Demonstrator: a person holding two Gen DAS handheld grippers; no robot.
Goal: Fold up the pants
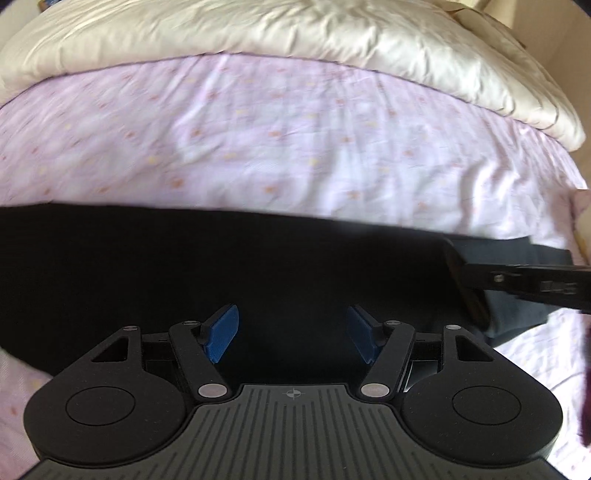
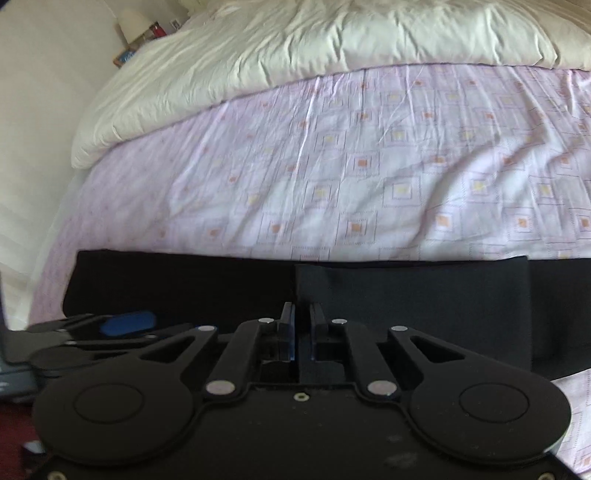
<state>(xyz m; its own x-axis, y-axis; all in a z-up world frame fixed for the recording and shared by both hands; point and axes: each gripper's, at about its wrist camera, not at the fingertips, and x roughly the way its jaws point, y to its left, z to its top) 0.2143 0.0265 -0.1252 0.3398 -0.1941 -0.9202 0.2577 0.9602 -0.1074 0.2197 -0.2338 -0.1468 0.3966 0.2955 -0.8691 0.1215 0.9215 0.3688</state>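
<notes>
Black pants (image 1: pixel 184 266) lie flat across the near part of the bed, over a pink patterned sheet (image 1: pixel 258 140). My left gripper (image 1: pixel 291 332) is open, its blue pads (image 1: pixel 221 332) spread just above the dark cloth. My right gripper (image 2: pixel 302 325) is shut on a fold of the pants (image 2: pixel 406 295), near the edge of the upper layer. The right gripper shows side-on at the right of the left wrist view (image 1: pixel 517 280). The left gripper shows at the lower left of the right wrist view (image 2: pixel 125 323).
A cream duvet (image 1: pixel 295 33) is bunched along the far side of the bed, also seen in the right wrist view (image 2: pixel 295 44). A white wall (image 2: pixel 44 92) and a small shelf with items (image 2: pixel 147 33) stand to the left.
</notes>
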